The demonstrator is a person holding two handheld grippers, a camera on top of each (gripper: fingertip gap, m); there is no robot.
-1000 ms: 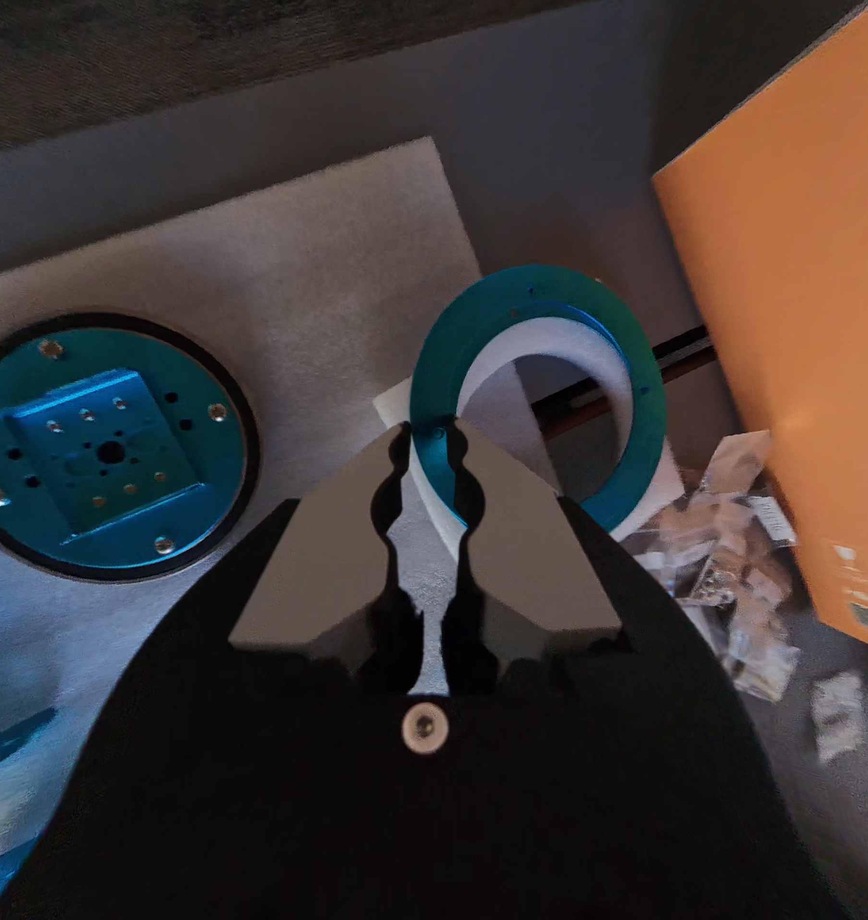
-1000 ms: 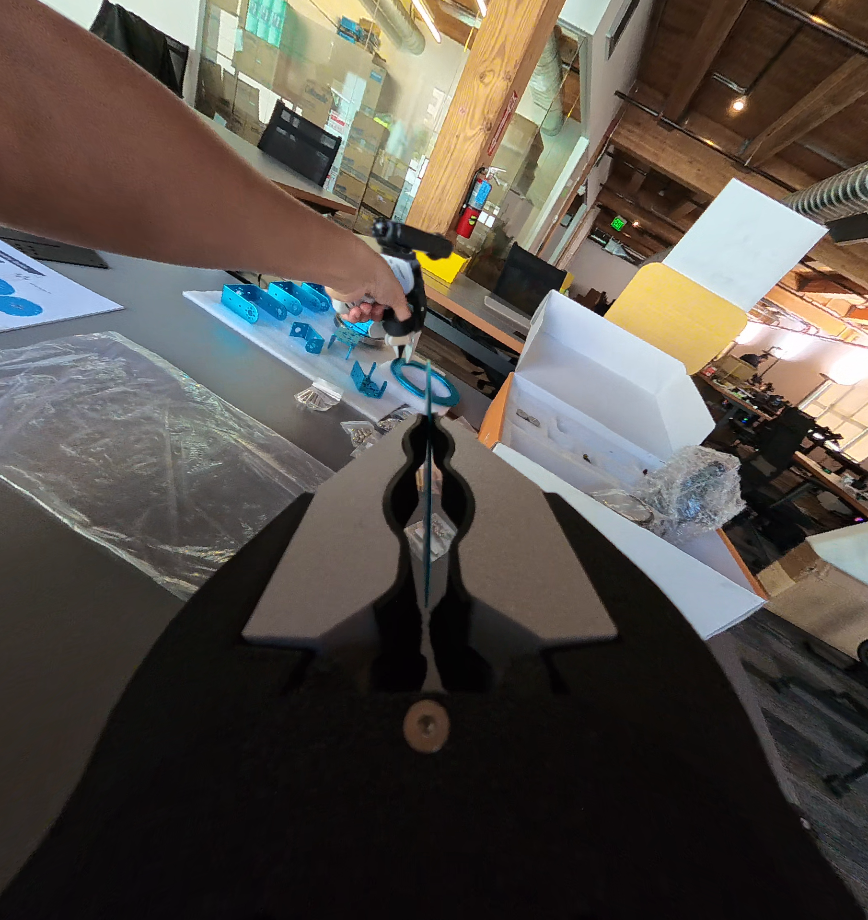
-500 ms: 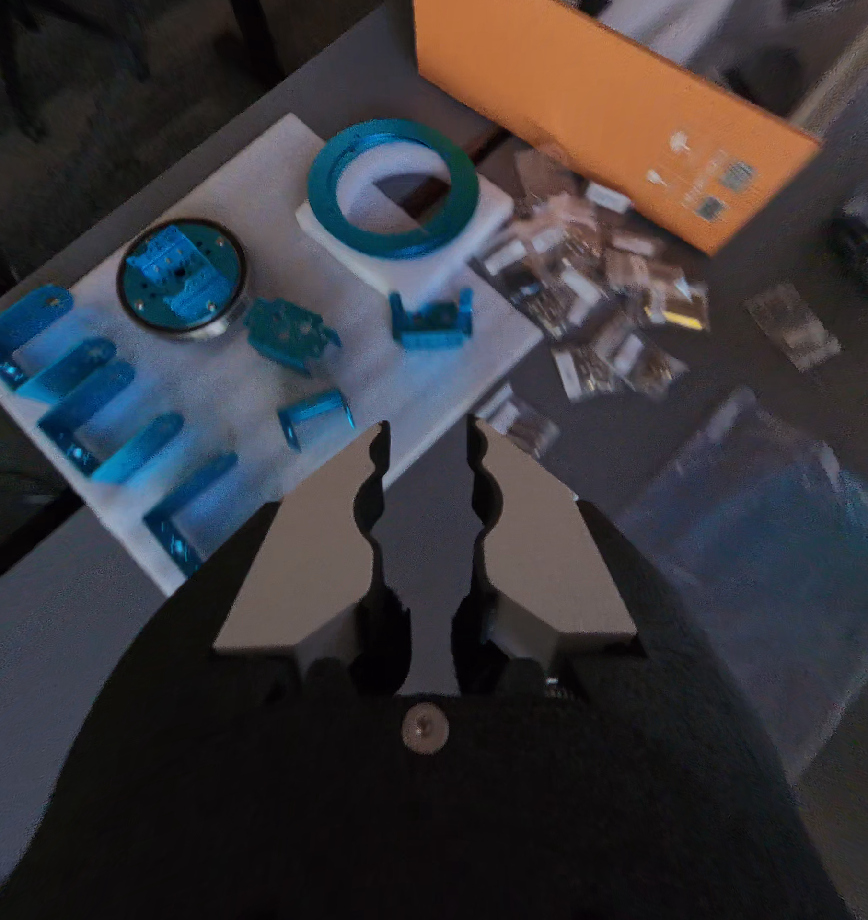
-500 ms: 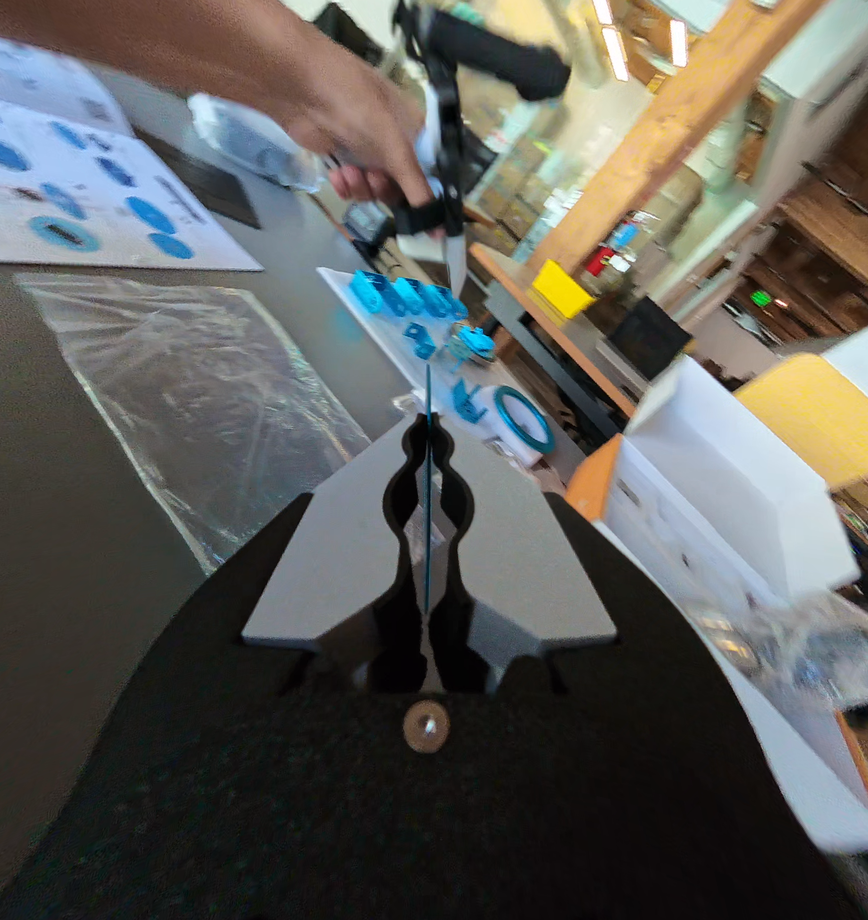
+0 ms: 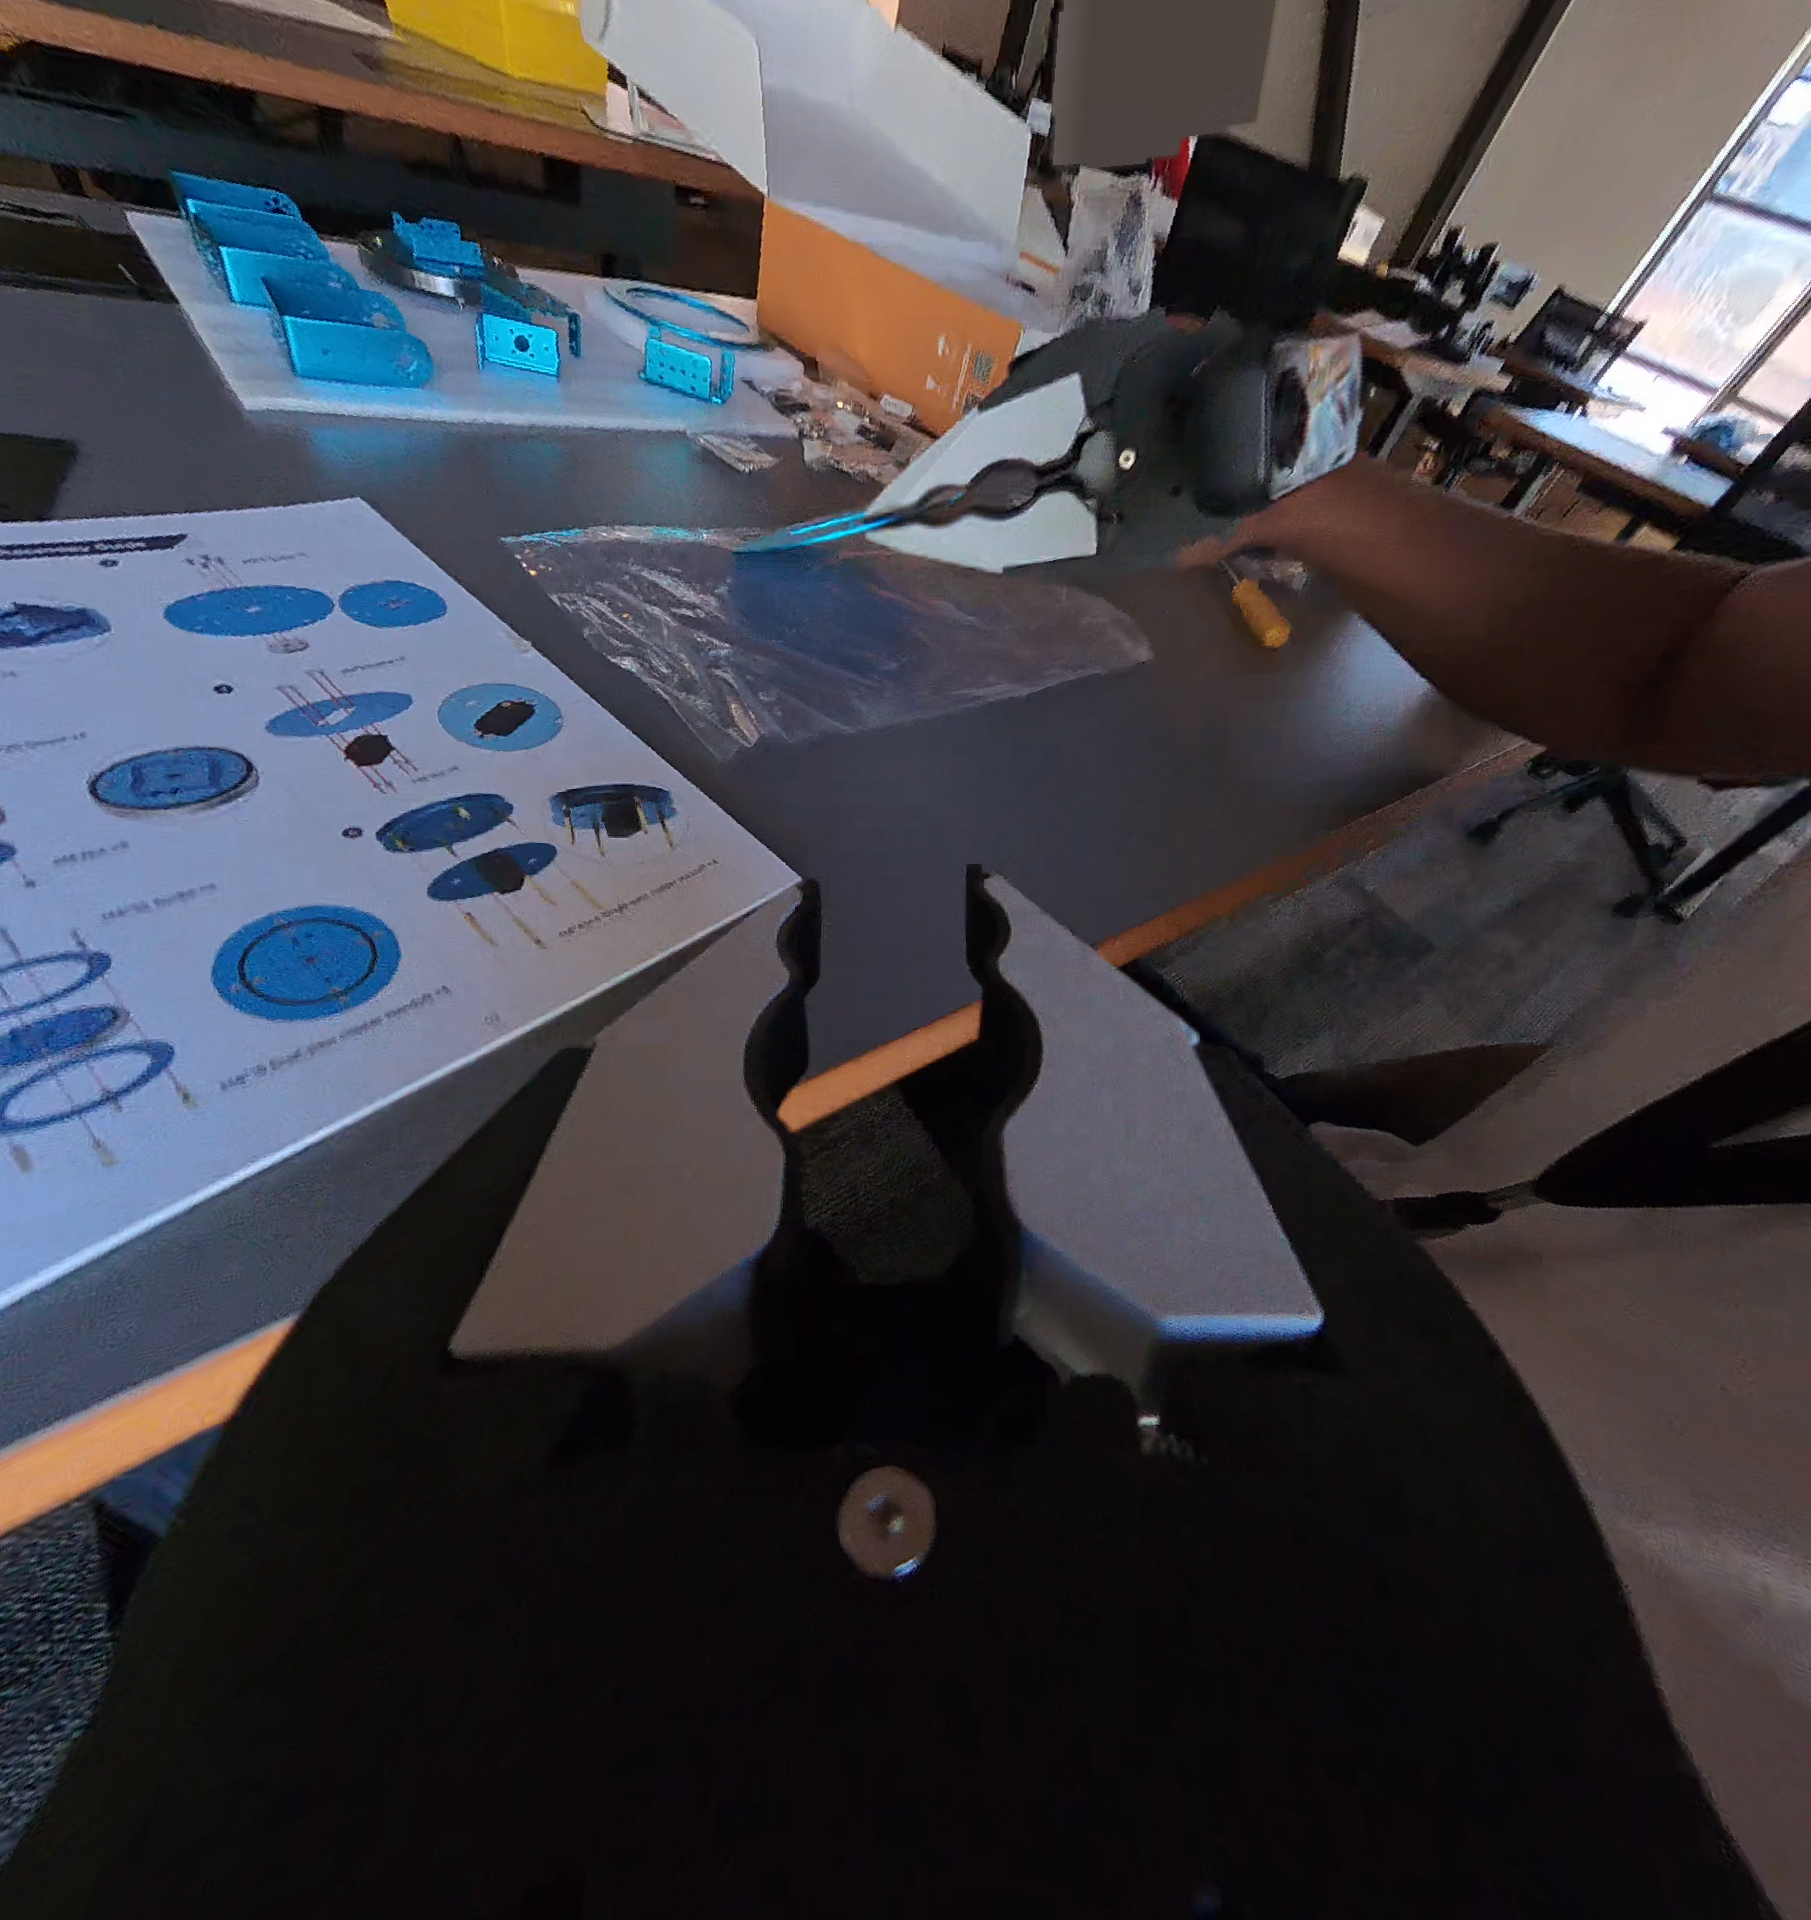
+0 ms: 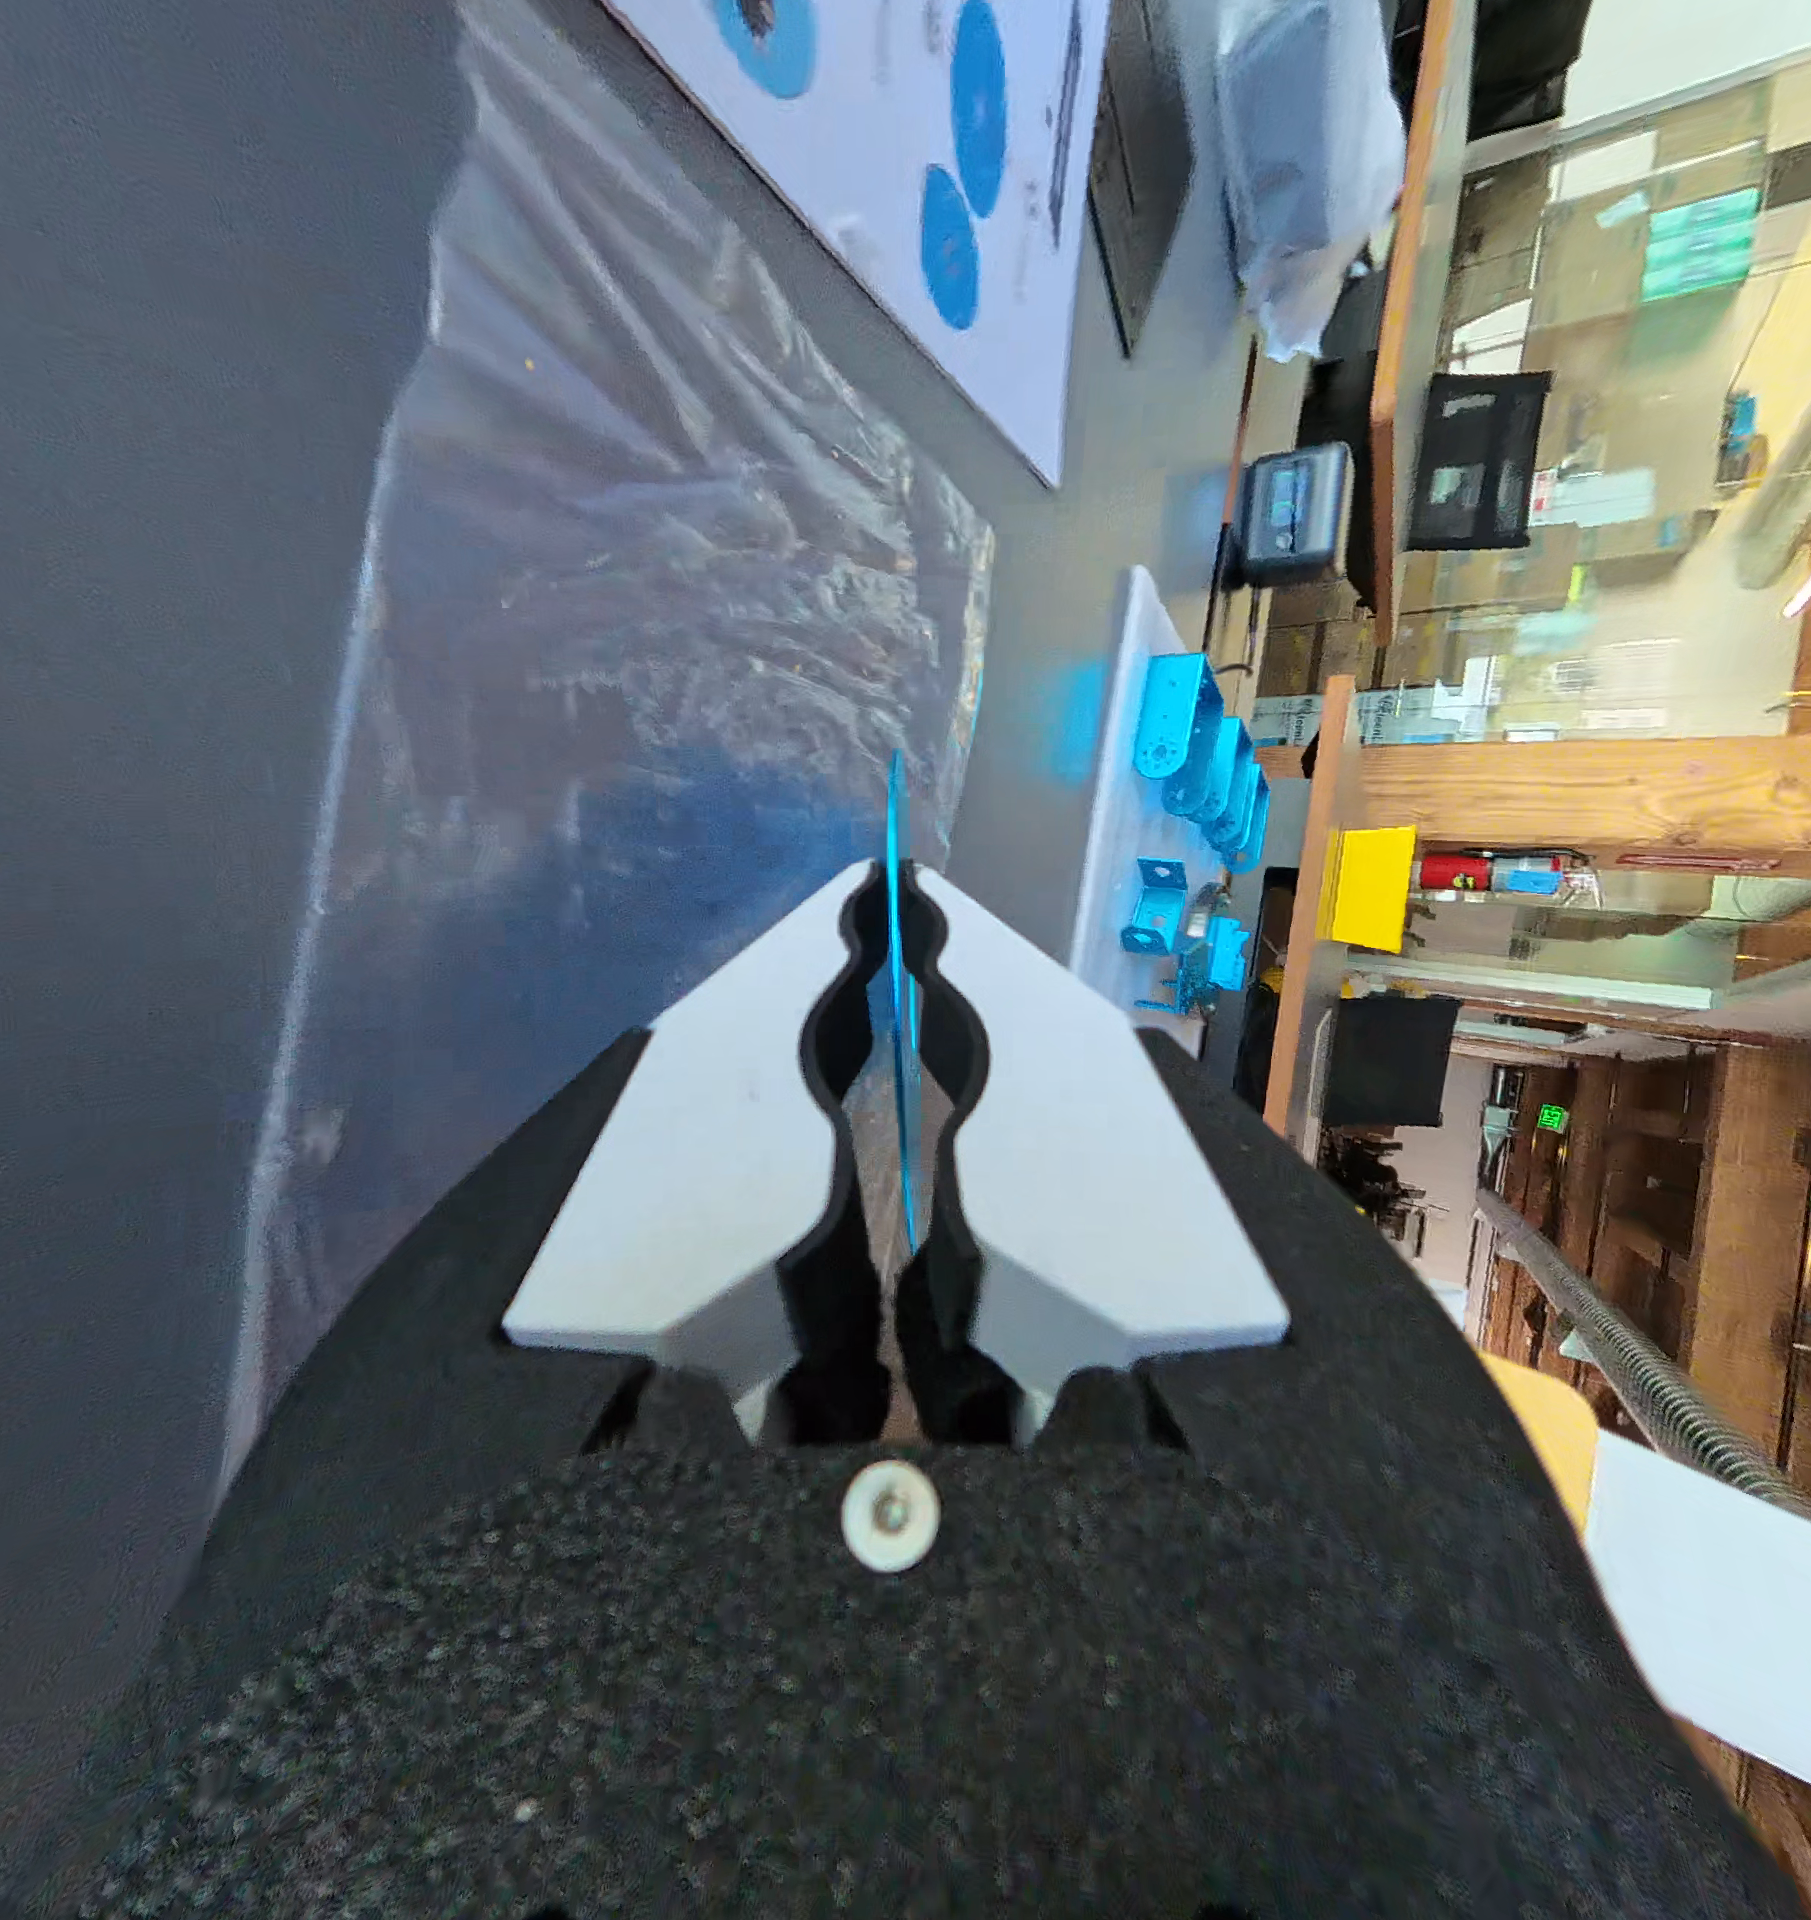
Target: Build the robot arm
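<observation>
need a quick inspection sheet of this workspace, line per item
surface: dark grey table with an orange front edge.
job's things: thin blue plate clamped edge-on in the right claw, over a clear plastic bag; blue brackets and a blue ring on a white sheet.
clutter: printed guide, orange box, small hardware bags, yellow-handled tool.
grippers: left claw open, empty, off the table's front edge; right shut on the plate.
cables: nothing seen.
surroundings: office desks, chairs, windows, wooden shelving.
</observation>
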